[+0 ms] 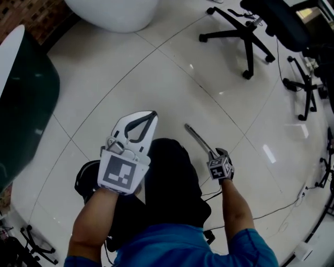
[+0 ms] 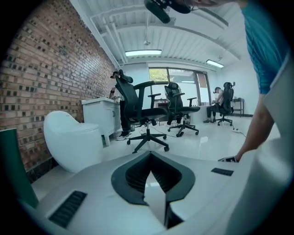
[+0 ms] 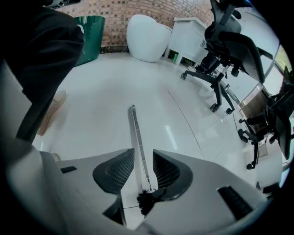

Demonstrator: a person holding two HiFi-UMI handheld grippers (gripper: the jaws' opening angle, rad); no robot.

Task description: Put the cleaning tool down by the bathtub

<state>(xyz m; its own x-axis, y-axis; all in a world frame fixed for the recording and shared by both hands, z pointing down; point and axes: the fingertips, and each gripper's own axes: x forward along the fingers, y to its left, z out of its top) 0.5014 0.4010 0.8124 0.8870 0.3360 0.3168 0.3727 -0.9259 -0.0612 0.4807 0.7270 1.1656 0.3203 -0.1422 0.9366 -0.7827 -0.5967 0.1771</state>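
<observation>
Glossy white tile floor (image 3: pixel 101 92) here, brick wall (image 3: pixel 128 8) right behind the white rounded fixture (image 3: pixel 147 32). The cleaning tool (image 3: pixel 134 124) sits loose between the wide-open right tongs (image 3: pixel 143 150), well apart from that fixture. The left tongs (image 2: pixel 149 153) are closed, empty.

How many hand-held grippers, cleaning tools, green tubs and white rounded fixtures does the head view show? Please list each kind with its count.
Hand-held grippers: 2 (left hand-held gripper, right hand-held gripper)
Cleaning tool: 1
Green tub: 1
White rounded fixture: 1
Total: 5
</observation>
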